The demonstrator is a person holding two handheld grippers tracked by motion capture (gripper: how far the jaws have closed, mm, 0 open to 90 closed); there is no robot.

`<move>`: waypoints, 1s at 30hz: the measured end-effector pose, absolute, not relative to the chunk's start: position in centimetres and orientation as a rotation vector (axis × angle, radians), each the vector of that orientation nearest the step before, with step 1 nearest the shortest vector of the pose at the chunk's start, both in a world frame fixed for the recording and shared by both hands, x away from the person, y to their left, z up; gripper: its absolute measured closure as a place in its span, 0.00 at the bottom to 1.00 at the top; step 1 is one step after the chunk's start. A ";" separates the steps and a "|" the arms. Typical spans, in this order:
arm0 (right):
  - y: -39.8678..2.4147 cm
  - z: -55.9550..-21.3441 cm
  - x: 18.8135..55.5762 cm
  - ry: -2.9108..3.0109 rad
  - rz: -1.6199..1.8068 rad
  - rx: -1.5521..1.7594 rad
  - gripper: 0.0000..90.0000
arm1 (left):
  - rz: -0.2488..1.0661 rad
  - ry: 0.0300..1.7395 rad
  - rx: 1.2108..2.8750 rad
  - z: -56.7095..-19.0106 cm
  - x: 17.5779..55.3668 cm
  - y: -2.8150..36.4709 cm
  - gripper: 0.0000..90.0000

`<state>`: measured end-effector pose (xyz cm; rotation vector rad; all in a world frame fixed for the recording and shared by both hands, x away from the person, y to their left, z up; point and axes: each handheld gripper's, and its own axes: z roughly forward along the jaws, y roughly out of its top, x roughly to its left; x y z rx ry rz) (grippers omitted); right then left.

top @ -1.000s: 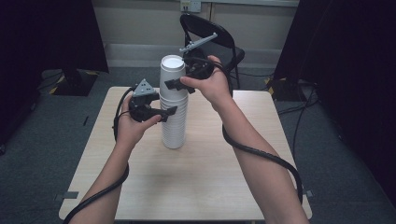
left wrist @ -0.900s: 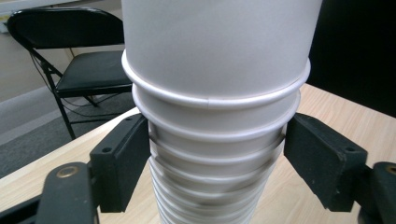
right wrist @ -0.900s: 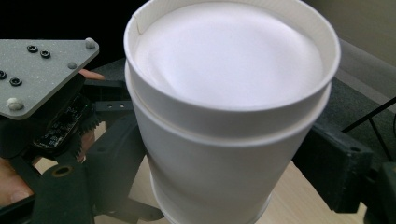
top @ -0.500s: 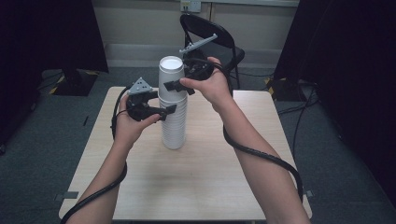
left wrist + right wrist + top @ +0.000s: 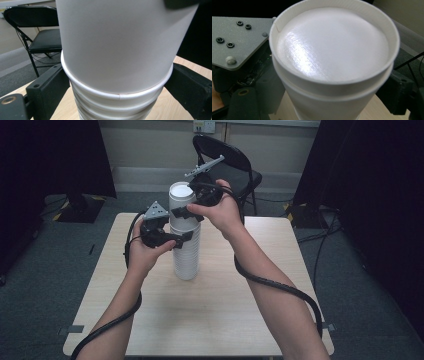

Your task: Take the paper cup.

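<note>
A tall stack of upside-down white paper cups (image 5: 186,255) stands mid-table. My left gripper (image 5: 182,237) reaches in from the left at about half the stack's height. Its jaws have just been opening and now flank the stacked rims (image 5: 117,102) without clearly pressing on them. My right gripper (image 5: 187,212) comes from the right, its jaws shut on the top cup (image 5: 181,200). That cup's glossy upturned base (image 5: 332,45) is close in the right gripper view, and its wall (image 5: 120,45) rises above the rims in the left gripper view.
The light wooden table (image 5: 240,310) is bare around the stack. A black folding chair (image 5: 235,165) stands beyond the far edge. The left gripper's grey plate (image 5: 237,42) sits close beside the top cup. Cables trail along both forearms.
</note>
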<state>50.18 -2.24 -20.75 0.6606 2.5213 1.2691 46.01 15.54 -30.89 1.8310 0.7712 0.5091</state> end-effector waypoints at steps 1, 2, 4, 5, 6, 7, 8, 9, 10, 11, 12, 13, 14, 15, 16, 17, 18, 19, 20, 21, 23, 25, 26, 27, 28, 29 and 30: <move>-2.3 -20.7 50.2 2.519 1.273 0.664 0.22 | 0.509 0.770 1.832 -30.9 46.0 15.5 0.08; -2.3 -20.6 50.2 2.518 1.277 0.666 0.22 | 0.511 0.772 1.835 -30.9 46.0 15.5 0.08; -2.4 -20.5 50.1 2.517 1.276 0.667 0.22 | 0.511 0.773 1.837 -30.8 46.0 15.5 0.08; -2.4 -20.5 50.1 2.517 1.276 0.667 0.22 | 0.511 0.773 1.837 -30.8 46.0 15.5 0.08; -2.5 -20.4 50.2 2.507 1.300 0.685 0.22 | 0.506 0.773 1.828 -30.7 46.0 15.6 0.08; -2.5 -20.4 50.2 2.507 1.300 0.685 0.22 | 0.506 0.773 1.828 -30.7 46.0 15.6 0.08; -2.8 -20.1 50.3 2.498 1.330 0.697 0.23 | 0.517 0.764 1.823 -30.6 45.9 15.6 0.08; -2.8 -20.1 50.3 2.498 1.330 0.697 0.23 | 0.517 0.764 1.823 -30.6 45.9 15.6 0.08; -2.9 -19.7 50.3 2.483 1.337 0.693 0.22 | 0.514 0.769 1.823 -30.5 45.9 15.5 0.08; -2.9 -19.6 50.2 2.483 1.324 0.685 0.22 | 0.484 0.775 1.843 -30.6 46.0 15.6 0.08; -2.9 -19.6 50.2 2.483 1.324 0.685 0.22 | 0.484 0.775 1.843 -30.6 46.0 15.6 0.18; -2.9 -19.3 50.1 2.483 1.314 0.670 0.23 | 0.484 0.775 1.843 -30.6 46.0 15.6 0.18; -3.0 -19.2 50.1 2.478 1.345 0.695 0.23 | 0.518 0.763 1.846 -31.0 45.9 15.7 0.17; -3.2 -19.1 50.2 2.466 1.376 0.714 0.23 | 0.518 0.759 1.838 -31.1 45.9 15.8 0.17; -3.3 -18.9 50.2 2.469 1.385 0.720 0.23 | 0.514 0.753 1.829 -31.2 45.9 15.8 0.17; -3.3 -18.9 50.2 2.477 1.369 0.716 0.23 | 0.514 0.749 1.828 -31.2 45.8 15.9 0.18; -3.3 -18.9 50.2 2.483 1.347 0.708 0.23 | 0.503 0.753 1.820 -31.1 45.7 15.9 0.18; -3.1 -19.0 50.2 2.490 1.310 0.691 0.23 | 0.507 0.746 1.820 -31.0 45.6 16.0 0.19; -3.1 -19.1 50.1 2.493 1.293 0.684 0.22 | 0.529 0.736 1.833 -31.0 45.4 15.9 0.20; -3.1 -19.3 50.2 2.487 1.304 0.691 0.22 | 0.533 0.734 1.836 -31.0 45.4 16.0 0.20; -3.3 -19.6 50.3 2.482 1.331 0.701 0.22 | 0.531 0.735 1.842 -31.0 45.3 16.1 0.19; -3.3 -19.8 50.3 2.481 1.350 0.718 0.22 | 0.538 0.729 1.844 -31.1 45.1 16.3 0.19; -3.3 -19.9 50.3 2.483 1.347 0.717 0.22 | 0.527 0.745 1.820 -31.1 45.0 16.5 0.18; -3.3 -19.9 50.3 2.488 1.336 0.714 0.22 | 0.520 0.753 1.775 -31.1 44.9 16.8 0.18; -3.2 -19.9 50.3 2.489 1.324 0.709 0.22 | 0.528 0.749 1.762 -31.1 44.8 17.0 0.18; -3.2 -19.9 50.3 2.492 1.316 0.704 0.22 | 0.521 0.758 1.758 -30.9 44.8 17.2 0.18; -3.1 -19.9 50.4 2.496 1.313 0.705 0.22 | 0.515 0.757 1.768 -30.9 44.8 17.2 0.18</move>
